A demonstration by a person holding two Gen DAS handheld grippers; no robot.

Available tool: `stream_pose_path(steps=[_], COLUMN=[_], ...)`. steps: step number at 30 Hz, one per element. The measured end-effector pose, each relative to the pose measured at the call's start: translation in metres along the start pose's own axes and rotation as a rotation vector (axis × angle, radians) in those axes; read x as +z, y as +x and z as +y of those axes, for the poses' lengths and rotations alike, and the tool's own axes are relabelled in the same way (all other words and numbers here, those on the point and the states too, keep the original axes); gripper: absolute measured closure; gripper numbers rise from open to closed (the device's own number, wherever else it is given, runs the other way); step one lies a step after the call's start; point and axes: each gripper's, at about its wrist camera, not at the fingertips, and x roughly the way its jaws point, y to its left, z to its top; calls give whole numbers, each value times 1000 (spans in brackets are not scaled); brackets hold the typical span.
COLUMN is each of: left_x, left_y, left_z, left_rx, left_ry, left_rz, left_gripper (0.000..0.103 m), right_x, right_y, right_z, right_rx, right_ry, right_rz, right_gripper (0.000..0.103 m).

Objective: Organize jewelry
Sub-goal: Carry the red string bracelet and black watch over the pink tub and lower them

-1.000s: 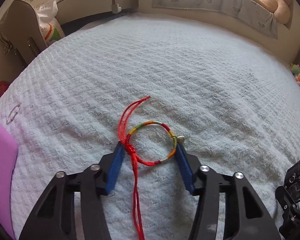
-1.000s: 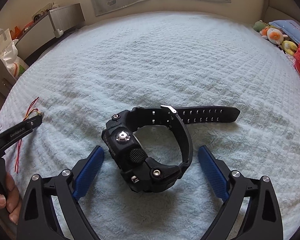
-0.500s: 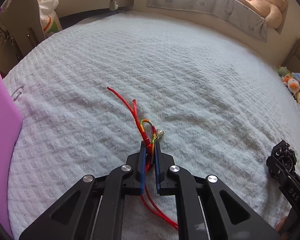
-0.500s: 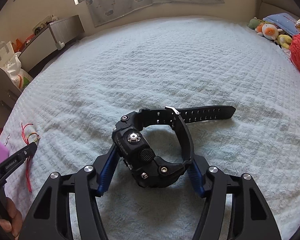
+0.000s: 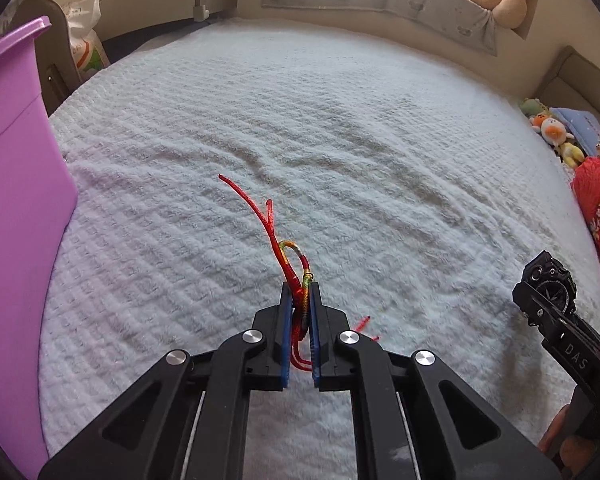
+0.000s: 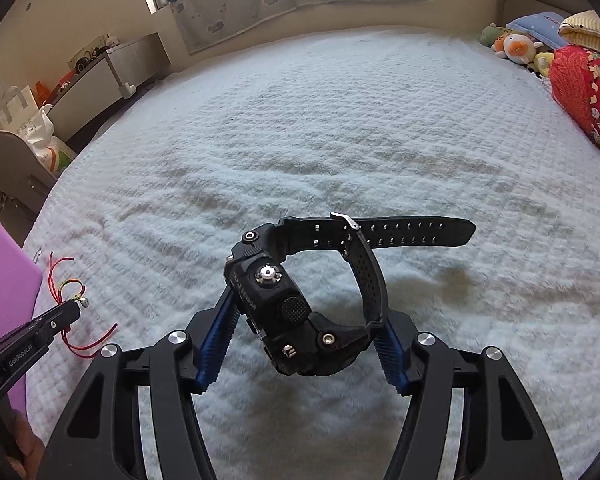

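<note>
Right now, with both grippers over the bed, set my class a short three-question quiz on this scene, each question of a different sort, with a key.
1. True or false: the left gripper is shut on the red cord bracelet.
2. What does the right gripper hold? A) a silver ring B) the black watch C) a hair clip
3. Fill in: the purple container stands at the ___ edge of the left wrist view.

Key:
1. True; the blue pads pinch the cord.
2. B; the pads press on the case and the strap.
3. Left.
</note>
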Motion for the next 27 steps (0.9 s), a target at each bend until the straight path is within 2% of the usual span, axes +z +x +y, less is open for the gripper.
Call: stream_pose_path(steps=[9,15,23,27], left_x=[-15,-13,-1,9], left_y=[-75,-130,-203,-236], left_z=[7,19,44,60], left_rx=[-31,-15,-10,5], left_ry=[11,23,29,41], left_rz=[-42,-93,-195,-240], left_gripper=[95,95,95,95], right_x=[-17,-21,-10,-4], right_y=[-73,-119,-175,-193], right_z=[22,51,102,139], right_rx=[33,76,148,194], right_ry=[-28,-66,-113,-137], right_rz=[-44,-84,-150,-174], right_gripper=[42,42,42,42])
